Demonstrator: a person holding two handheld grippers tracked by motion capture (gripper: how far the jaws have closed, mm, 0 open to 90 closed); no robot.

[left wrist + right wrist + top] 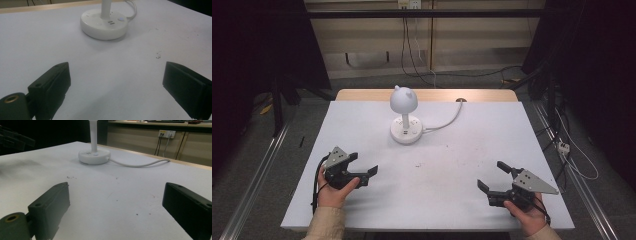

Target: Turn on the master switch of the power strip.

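A white desk lamp [404, 101] with a round head and a round base [406, 132] stands at the middle back of the white table [462, 150]. Its base [104, 23] carries buttons and ports, seen in the left gripper view; the base [94, 156] and stem also show in the right gripper view. My left gripper [363, 165] rests at the front left, held by a hand, open and holding nothing. My right gripper [493, 176] rests at the front right, open too, with bare table between its jaws.
A white cable [447, 121] runs from the lamp base to the back edge of the table. Small dark specks [417, 163] dot the middle of the tabletop. Wall sockets [167, 133] and cables lie beyond the table; dark floor surrounds it.
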